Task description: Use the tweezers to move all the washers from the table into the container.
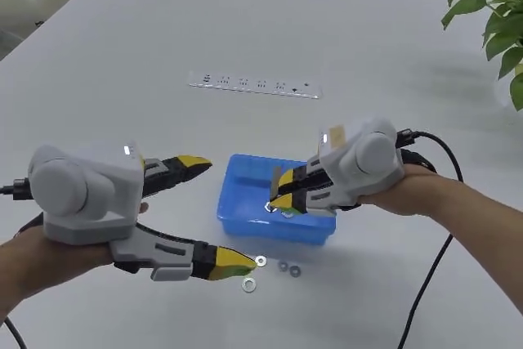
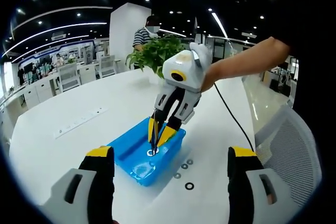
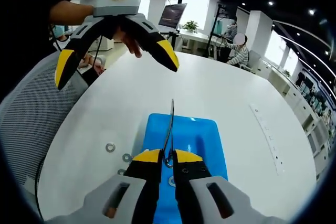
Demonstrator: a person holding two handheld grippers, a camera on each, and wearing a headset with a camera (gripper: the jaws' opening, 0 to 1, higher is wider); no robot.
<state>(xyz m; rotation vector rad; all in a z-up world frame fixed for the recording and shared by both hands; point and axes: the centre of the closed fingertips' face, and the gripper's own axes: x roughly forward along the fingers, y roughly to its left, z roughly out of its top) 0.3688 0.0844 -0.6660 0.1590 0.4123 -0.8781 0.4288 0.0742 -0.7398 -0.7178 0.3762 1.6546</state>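
Where the one blue container [image 1: 245,167] sits at centre frame in the head view, the right gripper [image 1: 276,199] reaches in from the right, jaws pressed together on one pair of tweezers [image 3: 170,127]. In the left gripper view the tweezers point down into the container, with one washer [image 2: 152,152] at their tip, low over the container's floor. Whether it touches the floor cannot be told.

Washers [image 1: 249,284] loose on the bench [image 1: 122,46]: four, counted in the head view. They lie in a small cluster just below the container's near wall, at lower centre of the frame. The left gripper view also shows four, at lower centre right. In the right gripper view three show at lower left, beside the container.

The left gripper [image 1: 212,214] is at lower left of the head view, jaws spread wide. Its lower jaw tip is just beside the nearest washer, not touching it.

One power strip [image 1: 253,85] lies at upper centre, well apart from the container. One plant [image 1: 498,14] is at the upper right edge.
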